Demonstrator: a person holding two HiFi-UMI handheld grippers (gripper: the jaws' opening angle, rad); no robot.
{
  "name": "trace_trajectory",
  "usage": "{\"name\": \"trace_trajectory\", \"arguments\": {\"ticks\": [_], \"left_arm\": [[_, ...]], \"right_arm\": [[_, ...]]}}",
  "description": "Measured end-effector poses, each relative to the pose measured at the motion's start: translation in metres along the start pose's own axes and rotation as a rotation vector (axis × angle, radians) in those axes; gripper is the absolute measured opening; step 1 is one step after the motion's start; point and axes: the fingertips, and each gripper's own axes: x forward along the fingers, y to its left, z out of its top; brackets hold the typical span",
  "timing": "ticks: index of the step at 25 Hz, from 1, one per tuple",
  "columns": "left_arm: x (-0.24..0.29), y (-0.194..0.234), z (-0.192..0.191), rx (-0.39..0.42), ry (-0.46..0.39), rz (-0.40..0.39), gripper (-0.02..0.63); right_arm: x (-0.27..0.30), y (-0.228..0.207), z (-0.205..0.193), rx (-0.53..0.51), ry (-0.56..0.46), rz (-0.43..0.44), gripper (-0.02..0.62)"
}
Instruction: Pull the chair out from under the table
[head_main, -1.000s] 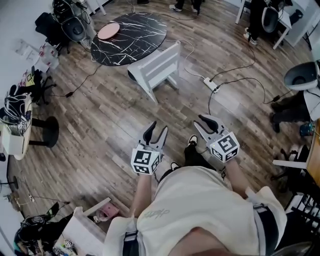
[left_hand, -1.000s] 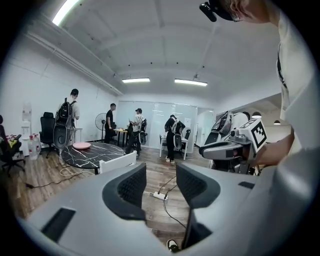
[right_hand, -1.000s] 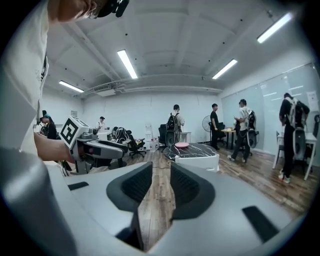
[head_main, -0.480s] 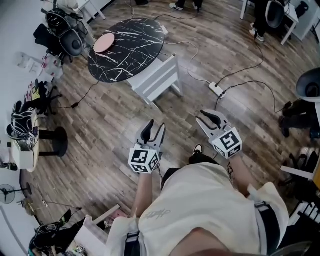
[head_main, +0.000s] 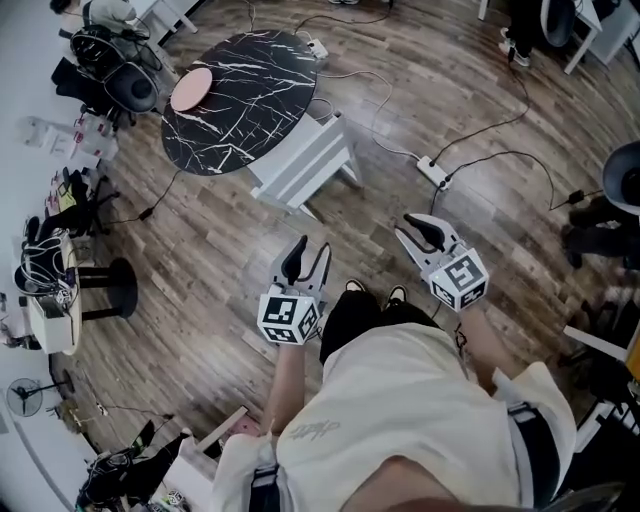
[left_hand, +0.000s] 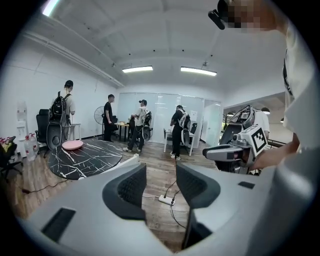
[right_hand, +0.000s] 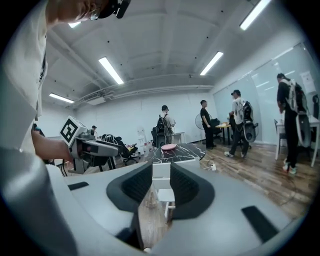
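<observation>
left hand-held gripper (head_main: 313, 248), right hand-held gripper (head_main: 412, 226), jaws apart, chair (head_main: 300, 165) at table (head_main: 240, 95)

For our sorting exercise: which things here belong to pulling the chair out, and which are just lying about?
Job: white slatted chair; round black marble-look table; left claw, right claw, both open.
Lying about: round pink dish on that table; white floor power strip.

1. Ceiling strip lights (left_hand: 137, 69) give bright, even, cool light across the room.
2. The wooden floor (head_main: 210, 260) carries a soft sheen, and shadows on it are faint and short.
3. Both gripper views are strongly fisheye, with black corners and bowed lines near the rim.
4. The left hand-held gripper (left_hand: 161, 185) looks slightly soft up close.
5. The head view curves at its edges.
</observation>
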Motion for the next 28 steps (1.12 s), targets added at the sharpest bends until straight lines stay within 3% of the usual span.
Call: {"name": "trace_trajectory", "arguments": {"ticks": [4, 8, 14, 17, 23, 28], "left_arm": [[0.025, 0.029, -0.001, -0.009, 0.012, 0.0, 0.199], [0.064, 0.07, 0.001, -0.014, 0.041, 0.007, 0.199], [0.118, 0.123, 0.044, 0.038, 0.001, -0.017, 0.199], [0.138, 0.148, 0.043, 0.09, 0.05, -0.026, 0.199], [0.17, 0.175, 0.033, 0.067, 0.121, -0.117, 0.199], [0.189, 0.178, 0.012, 0.085, 0.239, -0.165, 0.199]], "right_arm": [[0.024, -0.015, -0.005, 0.104, 0.022, 0.0, 0.118], [0.054, -0.043, 0.011, 0.06, 0.054, -0.03, 0.118], [0.114, -0.08, 0.071, -0.009, 0.02, -0.058, 0.117], [0.144, -0.086, 0.091, -0.028, 0.004, -0.064, 0.117], [0.183, -0.09, 0.103, -0.017, -0.008, -0.066, 0.117], [0.202, -0.097, 0.108, -0.041, 0.035, -0.064, 0.117]]}}
